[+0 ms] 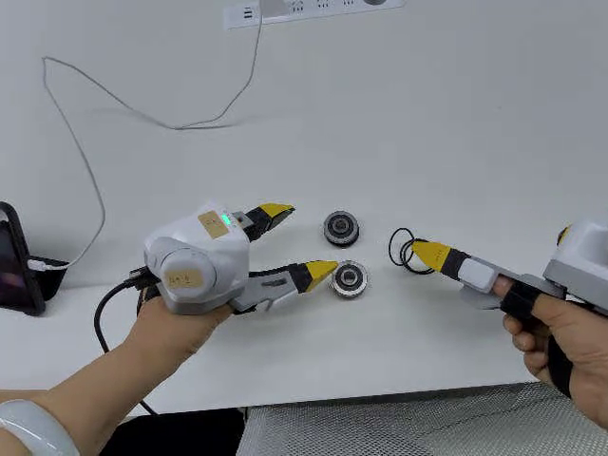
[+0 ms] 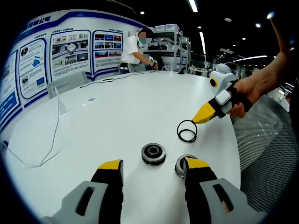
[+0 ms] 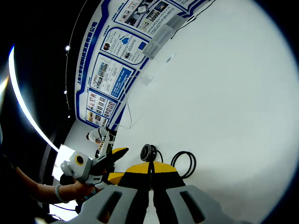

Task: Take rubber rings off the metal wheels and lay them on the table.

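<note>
No text is clear enough to quote. Wall posters (image 2: 70,49) in left gripper view carry headings, charts & small print, all too small to read. Blue banner (image 2: 39,21) above them has white Chinese chars, too blurred to make out. Posters also in right gripper view, tilted, likewise unreadable. Two tan stickers (image 1: 213,224) on left gripper (image 1: 302,239) body, head view: print illegible

A white table (image 1: 456,142) is spread across the head view. A white power strip (image 1: 313,9) is set at 12 o'clock, and a grey cable (image 1: 177,126) is trailed from it toward 9 o'clock. A grey mesh surface (image 1: 399,427) is seen at 6 o'clock. In the left gripper view, blue-framed display boards (image 2: 70,51) are mounted at 10 o'clock, shelving (image 2: 169,43) is placed at 12 o'clock, and ceiling light strips (image 2: 196,5) are lit at 1 o'clock.
</note>
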